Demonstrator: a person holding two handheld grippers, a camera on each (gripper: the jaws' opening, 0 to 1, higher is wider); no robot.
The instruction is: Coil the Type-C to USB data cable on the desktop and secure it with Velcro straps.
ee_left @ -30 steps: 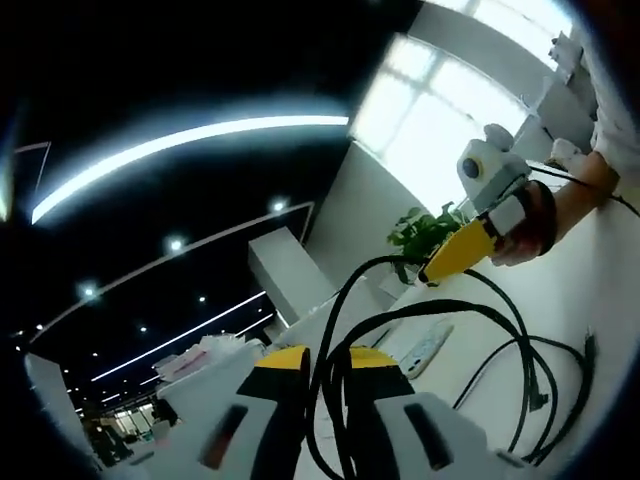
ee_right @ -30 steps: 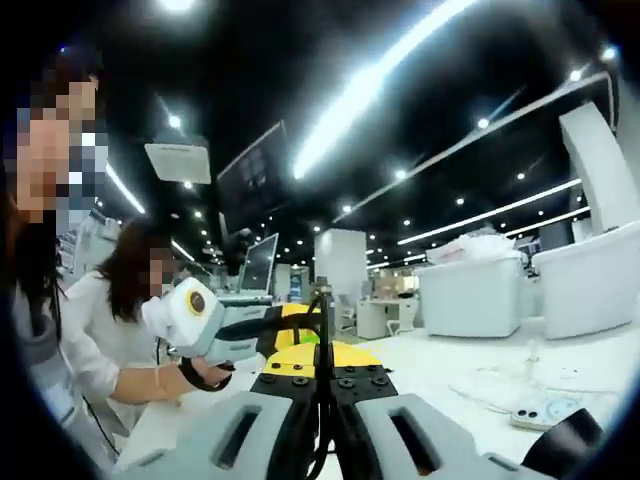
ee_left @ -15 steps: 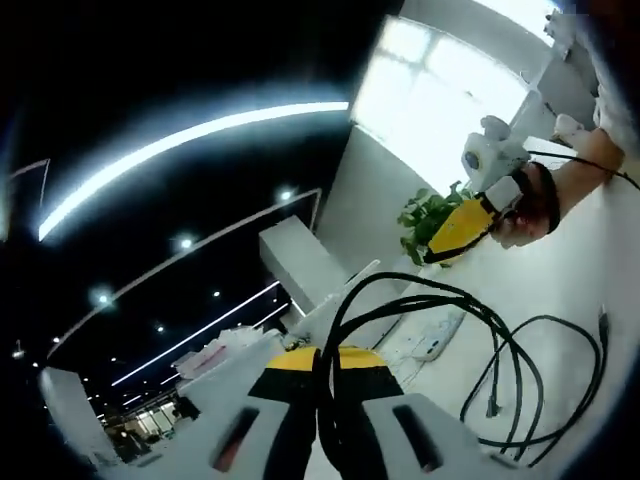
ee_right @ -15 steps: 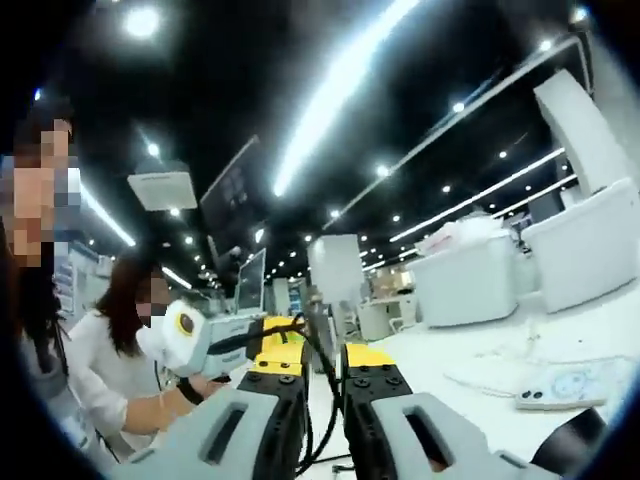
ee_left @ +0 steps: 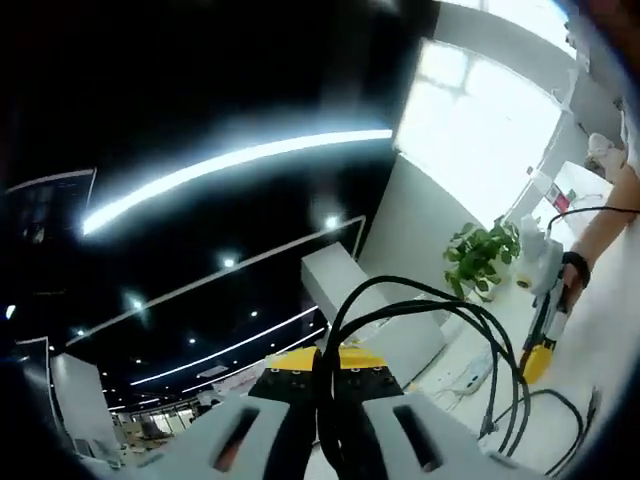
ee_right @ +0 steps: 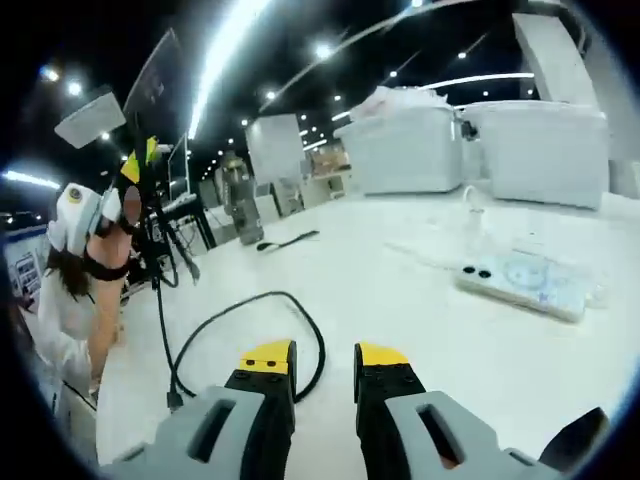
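Your left gripper [ee_left: 325, 372] pinches looped cable [ee_left: 420, 300] — your right gripper [ee_right: 322, 358], jaws narrowly parted, holds nothing above the worktop [ee_right: 420, 330], phone [ee_right: 525, 280] at 2 o'clock.

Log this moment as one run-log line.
left gripper: shut on cable loops, raised | right gripper: open, holding nothing, above desk | cable tail: lying on desk | strap: not identified | phone: on desk
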